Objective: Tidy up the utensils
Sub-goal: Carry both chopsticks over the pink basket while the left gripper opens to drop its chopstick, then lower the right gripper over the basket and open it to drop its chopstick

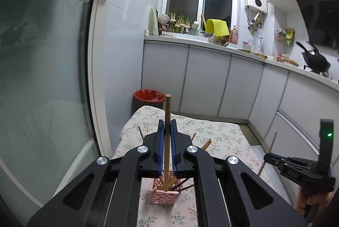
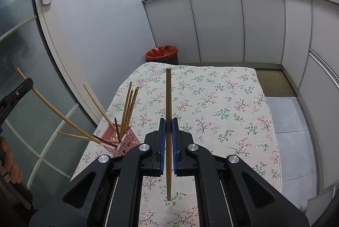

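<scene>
The left gripper (image 1: 167, 127) pinches a chopstick (image 1: 167, 142) between its blue pads, held near upright, with its lower tip just at or inside the mouth of the pink holder (image 1: 164, 195); from this angle it is hard to tell whether the tip has passed the rim. The holder stands near the left edge of the floral cloth (image 2: 222, 104) and already carries several chopsticks that splay outward, some leaning well over the side. The right gripper (image 2: 168, 131) is likewise clamped on a second chopstick (image 2: 168, 121), which hangs over bare cloth, well apart from the holder. The step in hand looks like dropping the left stick into the holder. To do it well, lower it straight until the tip is clearly below the rim, aiming for a gap between the sticks already there, since a knock could tip the light basket or flick a leaning stick out. Then ease the jaws apart rather than snapping them, so it slides down. The right stick should wait aside, clear of the left arm's path.
</scene>
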{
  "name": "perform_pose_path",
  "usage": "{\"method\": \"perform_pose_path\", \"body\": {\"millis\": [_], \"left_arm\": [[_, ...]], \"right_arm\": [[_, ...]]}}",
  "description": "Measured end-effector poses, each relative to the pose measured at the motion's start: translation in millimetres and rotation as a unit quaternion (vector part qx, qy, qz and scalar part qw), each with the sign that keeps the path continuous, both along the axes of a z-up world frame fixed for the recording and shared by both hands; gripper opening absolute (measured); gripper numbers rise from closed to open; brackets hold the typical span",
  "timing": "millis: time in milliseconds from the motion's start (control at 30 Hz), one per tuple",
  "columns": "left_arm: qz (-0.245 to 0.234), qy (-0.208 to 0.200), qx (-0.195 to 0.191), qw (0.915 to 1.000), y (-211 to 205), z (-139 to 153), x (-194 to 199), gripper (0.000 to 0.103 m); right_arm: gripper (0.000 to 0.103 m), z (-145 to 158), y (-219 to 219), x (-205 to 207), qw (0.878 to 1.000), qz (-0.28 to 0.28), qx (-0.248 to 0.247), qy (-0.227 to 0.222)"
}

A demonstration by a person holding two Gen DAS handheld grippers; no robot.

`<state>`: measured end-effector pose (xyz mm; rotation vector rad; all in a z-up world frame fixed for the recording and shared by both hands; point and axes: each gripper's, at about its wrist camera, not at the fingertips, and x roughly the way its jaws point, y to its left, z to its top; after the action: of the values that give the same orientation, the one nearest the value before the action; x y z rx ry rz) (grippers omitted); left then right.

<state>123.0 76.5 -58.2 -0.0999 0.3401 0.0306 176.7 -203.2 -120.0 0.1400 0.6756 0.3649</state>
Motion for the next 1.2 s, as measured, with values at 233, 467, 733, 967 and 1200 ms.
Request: {"method": "perform_pose_path", "body": {"millis": [233,467,733,967,1200], "left_arm": [[0.012,-0.013,0.028,0.9994,-8,-16,22,0.006],[0.014,-0.004,0.04,0.9991,-9,-34,45,0.006],[-0.004,0.04,0.033,0.9986,-8,-56,64,0.008],[-0.012,0.051,-0.005,0.9986,4,-42,44,0.037],[-0.013,0.064,-0.014,0.9978,19,-37,22,0.039]], "right_arm": [[0.005,0,3,-1,1.0,0.002,0.002,-0.002],[0.005,0,5,-3,1.0,0.002,-0.001,-0.006],[0.005,4,4,-7,1.0,-0.003,0.006,-0.013],[0.005,25,11,-23,0.997,0.005,0.038,-0.069],[0.005,55,32,-38,0.986,0.009,0.076,-0.149]]}}
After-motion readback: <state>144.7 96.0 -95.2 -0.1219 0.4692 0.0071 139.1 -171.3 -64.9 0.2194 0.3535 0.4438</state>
